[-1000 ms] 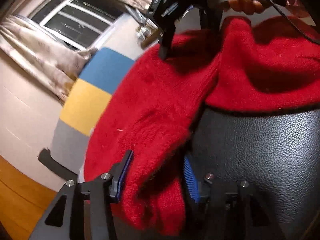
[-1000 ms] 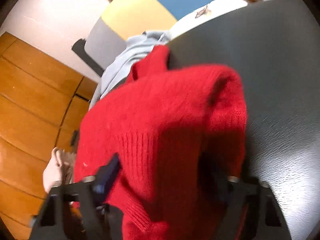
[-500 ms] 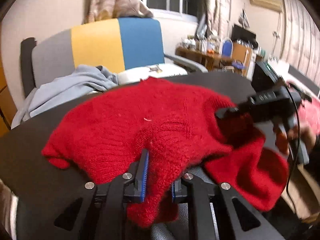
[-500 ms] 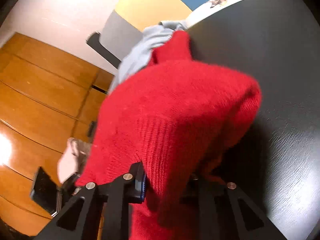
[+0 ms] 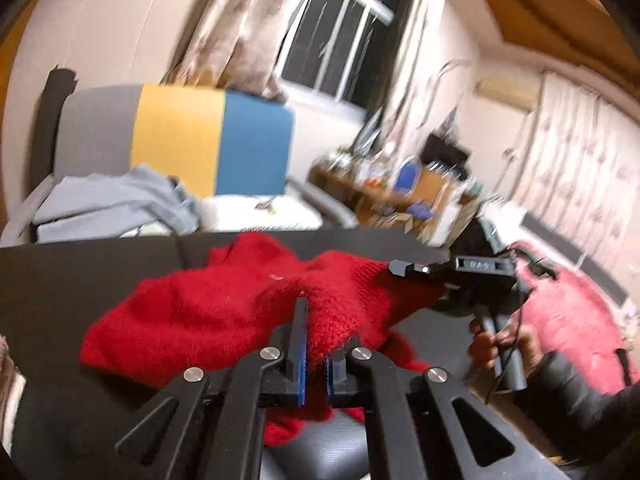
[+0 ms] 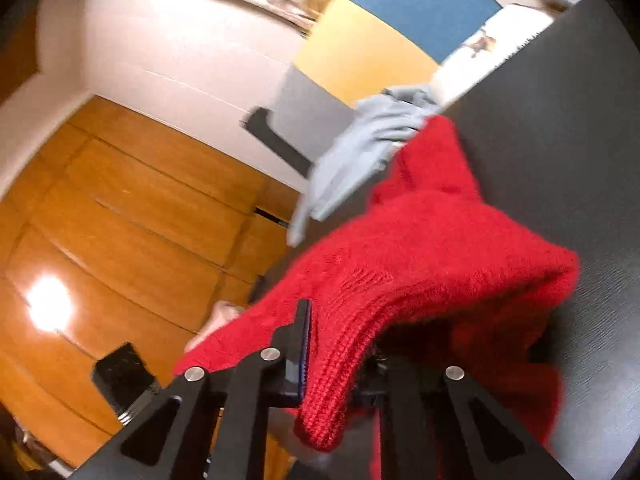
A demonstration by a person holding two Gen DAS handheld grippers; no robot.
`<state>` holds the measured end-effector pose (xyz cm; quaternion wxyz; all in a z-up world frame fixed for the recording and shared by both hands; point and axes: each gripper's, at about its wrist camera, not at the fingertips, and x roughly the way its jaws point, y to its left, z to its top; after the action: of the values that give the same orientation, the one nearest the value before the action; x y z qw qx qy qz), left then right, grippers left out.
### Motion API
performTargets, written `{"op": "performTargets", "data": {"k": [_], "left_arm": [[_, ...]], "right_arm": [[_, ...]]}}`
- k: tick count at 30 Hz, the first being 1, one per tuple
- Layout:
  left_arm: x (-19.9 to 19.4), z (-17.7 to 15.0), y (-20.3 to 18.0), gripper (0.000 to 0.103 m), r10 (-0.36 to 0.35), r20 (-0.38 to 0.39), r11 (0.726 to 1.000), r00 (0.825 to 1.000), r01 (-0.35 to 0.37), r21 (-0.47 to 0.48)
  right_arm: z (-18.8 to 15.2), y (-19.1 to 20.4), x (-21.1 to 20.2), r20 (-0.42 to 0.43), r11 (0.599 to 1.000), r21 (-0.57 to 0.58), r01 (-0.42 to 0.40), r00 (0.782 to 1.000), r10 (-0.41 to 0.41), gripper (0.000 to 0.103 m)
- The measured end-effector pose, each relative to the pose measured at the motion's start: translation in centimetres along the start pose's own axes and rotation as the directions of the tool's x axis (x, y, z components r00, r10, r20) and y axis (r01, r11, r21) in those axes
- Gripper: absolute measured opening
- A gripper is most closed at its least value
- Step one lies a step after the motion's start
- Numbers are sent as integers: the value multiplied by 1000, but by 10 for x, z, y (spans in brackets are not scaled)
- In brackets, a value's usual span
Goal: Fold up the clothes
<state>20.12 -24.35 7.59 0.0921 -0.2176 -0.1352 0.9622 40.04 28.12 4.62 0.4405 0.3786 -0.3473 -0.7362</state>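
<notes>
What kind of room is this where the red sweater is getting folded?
Most likely a lived-in room at home, perhaps a bedroom or living room. A curtained window, a grey, yellow and blue chair piled with grey clothes and a cluttered wooden desk stand behind the black table.

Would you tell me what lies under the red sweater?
The red sweater lies partly on a black table; both grippers pinch its edge. Whatever the table holds beneath it is covered.
</notes>
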Motion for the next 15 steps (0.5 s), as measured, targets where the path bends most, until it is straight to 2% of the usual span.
{"op": "performTargets", "data": {"k": [1,3,6,8,9,11,13,15], "left_arm": [[-13,3,-5,4,-30,28,1000,999,30,5],[-42,13,-17,4,-105,91,994,990,103,25],[-83,29,-34,4,-224,165,974,960,219,48],[-107,40,-44,4,-296,207,955,933,289,61],[-116,48,-46,4,-333,225,943,916,328,61],[-130,65,-52,4,-397,255,917,882,393,68],[-145,82,-58,4,-455,283,889,844,451,81],[-163,103,-67,4,-480,315,876,819,465,129]], "right_arm": [[-15,19,-33,18,999,-14,-46,999,46,15],[-31,44,-63,57,991,-59,-122,990,125,15],[-50,80,-102,120,966,-143,-217,965,234,15],[-55,106,-122,160,947,-197,-255,944,288,15],[-51,117,-123,176,937,-225,-267,935,309,15],[-55,148,-150,205,915,-287,-284,915,348,15],[-39,177,-150,235,892,-350,-286,895,379,15],[-14,203,-143,258,867,-410,-283,876,408,15]]}}
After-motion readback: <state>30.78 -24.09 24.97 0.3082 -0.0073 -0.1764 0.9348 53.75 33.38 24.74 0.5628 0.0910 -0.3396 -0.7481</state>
